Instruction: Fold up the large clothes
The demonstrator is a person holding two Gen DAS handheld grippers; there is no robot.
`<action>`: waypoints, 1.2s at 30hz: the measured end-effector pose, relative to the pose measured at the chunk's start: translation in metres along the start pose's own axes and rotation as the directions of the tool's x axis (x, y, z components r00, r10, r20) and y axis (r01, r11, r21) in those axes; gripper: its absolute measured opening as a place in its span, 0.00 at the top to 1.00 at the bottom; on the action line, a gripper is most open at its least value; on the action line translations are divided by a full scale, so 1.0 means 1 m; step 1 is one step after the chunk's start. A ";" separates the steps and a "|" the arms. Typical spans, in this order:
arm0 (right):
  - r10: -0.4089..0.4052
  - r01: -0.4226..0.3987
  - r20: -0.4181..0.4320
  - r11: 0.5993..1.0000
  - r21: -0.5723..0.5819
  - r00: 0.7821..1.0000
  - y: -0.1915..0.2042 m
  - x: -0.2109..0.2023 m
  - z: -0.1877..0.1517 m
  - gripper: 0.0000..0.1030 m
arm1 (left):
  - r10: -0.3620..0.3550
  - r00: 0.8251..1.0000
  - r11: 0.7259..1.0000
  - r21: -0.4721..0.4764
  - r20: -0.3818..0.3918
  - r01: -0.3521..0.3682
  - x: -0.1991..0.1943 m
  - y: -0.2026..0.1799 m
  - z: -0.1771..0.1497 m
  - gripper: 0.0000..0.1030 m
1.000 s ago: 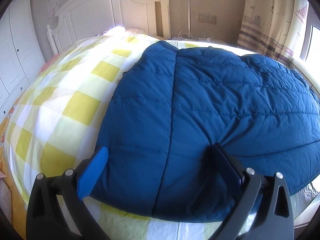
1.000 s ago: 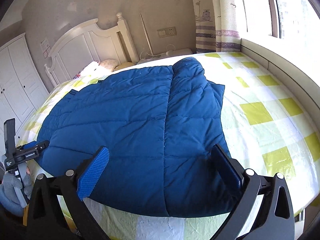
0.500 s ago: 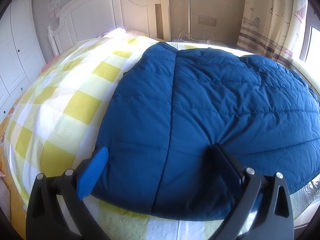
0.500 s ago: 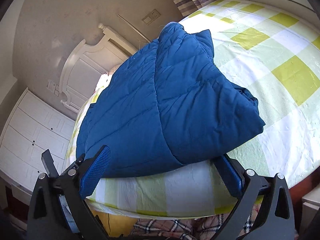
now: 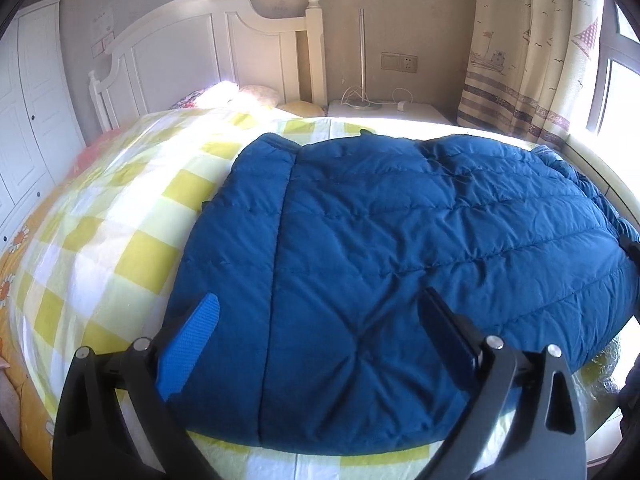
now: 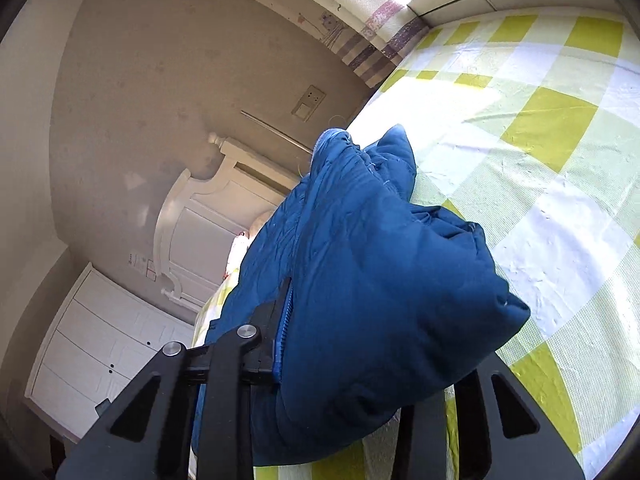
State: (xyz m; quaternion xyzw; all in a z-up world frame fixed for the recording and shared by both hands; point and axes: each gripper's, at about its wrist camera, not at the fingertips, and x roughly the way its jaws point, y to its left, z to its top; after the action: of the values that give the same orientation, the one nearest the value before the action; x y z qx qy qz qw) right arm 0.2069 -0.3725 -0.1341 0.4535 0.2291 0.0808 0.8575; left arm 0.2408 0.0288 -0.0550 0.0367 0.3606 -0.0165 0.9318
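A big blue quilted down jacket (image 5: 400, 248) lies spread on the bed with the yellow-and-white checked sheet (image 5: 120, 216). My left gripper (image 5: 320, 324) is open and hovers over the jacket's near hem, touching nothing. My right gripper (image 6: 344, 364) is tilted sideways and shut on the jacket's right edge (image 6: 380, 300); the thick fold bulges over its fingers and hides the tips. In the left wrist view the right gripper's black tip (image 5: 630, 246) shows at the jacket's far right edge.
A white headboard (image 5: 208, 60) and pillows stand at the far end of the bed. A bedside table with a lamp pole (image 5: 362, 52) and a curtain (image 5: 520, 48) lie beyond. White wardrobes (image 6: 100, 356) stand on the left. Bare sheet (image 6: 560, 160) stretches right of the jacket.
My right gripper dropped to the jacket's right edge, rolled sideways and shut on the fold. My left gripper rose and drew back a little, still open.
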 end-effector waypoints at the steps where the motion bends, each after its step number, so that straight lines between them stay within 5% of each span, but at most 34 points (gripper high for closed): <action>1: 0.003 -0.003 0.007 1.000 -0.022 1.000 0.002 -0.006 0.001 0.67 | -0.028 1.000 0.999 0.020 0.008 0.028 -0.001 -0.014 0.011 0.04; 6: 0.020 -0.018 0.054 0.999 -0.030 0.998 -0.002 -0.024 0.011 0.69 | -0.053 0.997 0.991 0.118 -0.053 0.059 0.026 -0.080 0.048 0.06; 8: 0.010 -0.009 0.078 1.000 -0.020 0.997 -0.007 -0.031 0.017 0.69 | -0.102 0.993 0.979 0.170 -0.054 0.109 0.025 -0.104 0.041 0.06; 12: -0.030 0.042 0.122 0.995 -0.093 0.992 0.000 -0.051 0.027 0.69 | -0.057 0.998 0.939 0.339 -0.002 0.054 0.019 -0.152 -0.007 0.06; 14: -0.048 0.067 0.132 0.987 -0.145 0.990 0.007 -0.057 0.030 0.70 | -0.080 0.997 0.917 0.392 0.001 0.074 0.015 -0.159 -0.001 0.06; 18: -0.075 0.111 0.150 0.962 -0.249 0.986 0.026 -0.062 0.025 0.70 | -0.164 0.986 0.978 0.137 0.015 0.160 0.026 -0.115 0.083 0.06; 20: -0.080 0.123 0.162 0.955 -0.271 0.983 0.033 -0.064 0.022 0.69 | -0.165 0.986 0.985 0.039 -0.037 0.167 0.059 -0.103 0.123 0.06; 23: -0.089 0.138 0.171 0.942 -0.305 0.981 0.047 -0.065 0.021 0.69 | -0.109 0.981 0.991 0.057 -0.162 0.119 0.130 -0.116 0.148 0.07; 26: -0.094 0.153 0.177 0.922 -0.357 0.980 0.066 -0.066 0.018 0.69 | -0.082 0.951 0.983 0.133 -0.298 0.126 0.188 -0.138 0.134 0.07; 30: -0.109 0.183 0.185 0.874 -0.450 0.977 0.093 -0.065 0.012 0.69 | -0.160 0.971 0.985 0.039 -0.180 0.169 0.137 -0.110 0.137 0.22; 33: -0.112 0.198 0.196 0.841 -0.504 0.974 0.111 -0.062 0.007 0.69 | -0.285 0.958 0.959 -0.004 -0.044 0.285 0.055 -0.082 0.113 0.13; 36: -0.094 0.200 0.206 0.788 -0.583 0.974 0.139 -0.053 -0.004 0.69 | -0.340 0.937 0.936 0.069 -0.074 0.345 0.013 -0.087 0.054 0.07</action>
State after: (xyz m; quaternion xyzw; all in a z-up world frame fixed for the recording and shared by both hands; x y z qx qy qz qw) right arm 0.1678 -0.3085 -0.0057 0.1445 0.1543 0.0439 0.9764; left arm 0.2816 -0.0618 -0.0293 0.0115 0.3889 -0.1921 0.9010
